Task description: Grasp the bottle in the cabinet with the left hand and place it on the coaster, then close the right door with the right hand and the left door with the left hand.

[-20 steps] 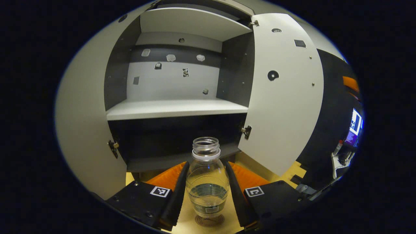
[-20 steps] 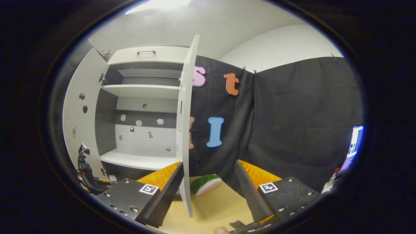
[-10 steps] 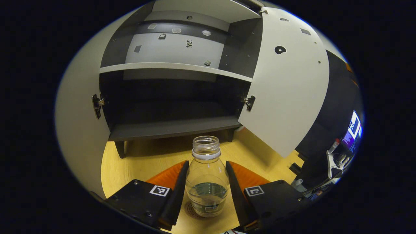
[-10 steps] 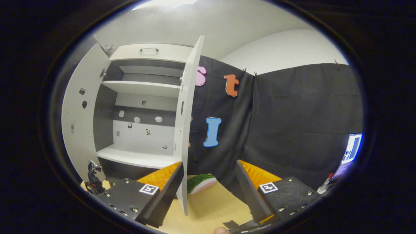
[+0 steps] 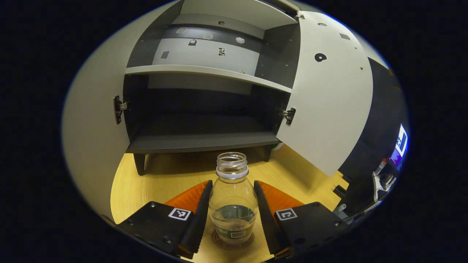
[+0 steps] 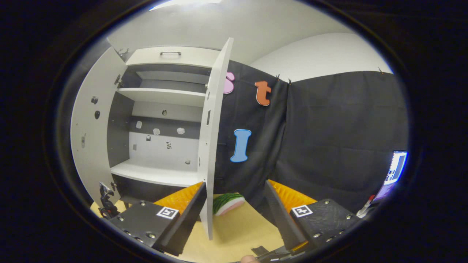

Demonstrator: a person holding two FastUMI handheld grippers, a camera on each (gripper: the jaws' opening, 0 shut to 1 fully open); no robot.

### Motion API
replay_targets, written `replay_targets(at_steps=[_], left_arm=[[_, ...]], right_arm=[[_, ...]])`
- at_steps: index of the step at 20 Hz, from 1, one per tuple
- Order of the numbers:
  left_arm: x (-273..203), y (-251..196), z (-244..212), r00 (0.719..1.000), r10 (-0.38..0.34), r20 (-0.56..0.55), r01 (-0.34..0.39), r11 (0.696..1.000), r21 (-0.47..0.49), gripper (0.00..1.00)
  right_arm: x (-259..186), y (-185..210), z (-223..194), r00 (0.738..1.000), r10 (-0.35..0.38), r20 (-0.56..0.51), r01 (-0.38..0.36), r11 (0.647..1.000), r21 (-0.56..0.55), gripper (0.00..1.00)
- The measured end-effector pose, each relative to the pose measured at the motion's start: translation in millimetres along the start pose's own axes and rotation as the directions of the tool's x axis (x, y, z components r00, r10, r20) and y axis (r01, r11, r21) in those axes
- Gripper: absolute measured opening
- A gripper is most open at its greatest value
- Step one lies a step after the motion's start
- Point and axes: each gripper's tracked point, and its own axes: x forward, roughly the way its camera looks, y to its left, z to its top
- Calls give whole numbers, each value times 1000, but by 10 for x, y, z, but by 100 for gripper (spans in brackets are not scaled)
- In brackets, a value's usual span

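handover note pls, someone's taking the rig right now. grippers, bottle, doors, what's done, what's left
Left gripper: fingers on both sides of the bottle, apparently pressing it; not released.
Bottle: upright, no cap, a little liquid inside, out of the cabinet and over the coaster on the table. Whether it fully rests on it is hard to tell.
Right gripper: open, empty, near the edge of the right door.
Both doors open; left door swung wide.
Done: bottle brought to the coaster.
Left: release the bottle, close the right door with the right gripper, then the left door with the left.
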Motion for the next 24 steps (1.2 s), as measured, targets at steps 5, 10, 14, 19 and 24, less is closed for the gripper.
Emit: replay_targets(at_steps=[5,10,14,19,24], left_arm=[[-68,-62,-87,1000,-16,22,17,1000,-26,70],[-157,-165,-113,998,-31,54,28,998,53,70],[-280,-261,-176,998,-53,41,48,993,106,70],[-383,-283,-231,998,-55,25,52,992,118,70],[-426,-260,-245,999,-36,10,35,994,103,71]], right_arm=[[5,46,-36,1000,13,-18,-13,1000,8,96],[-1,68,-109,999,8,-37,-8,1000,-5,96],[6,118,-119,999,14,-34,-15,1000,-2,97],[52,139,-151,999,27,-45,-27,1000,6,96],[45,158,-160,998,39,-45,-39,999,-8,97]])
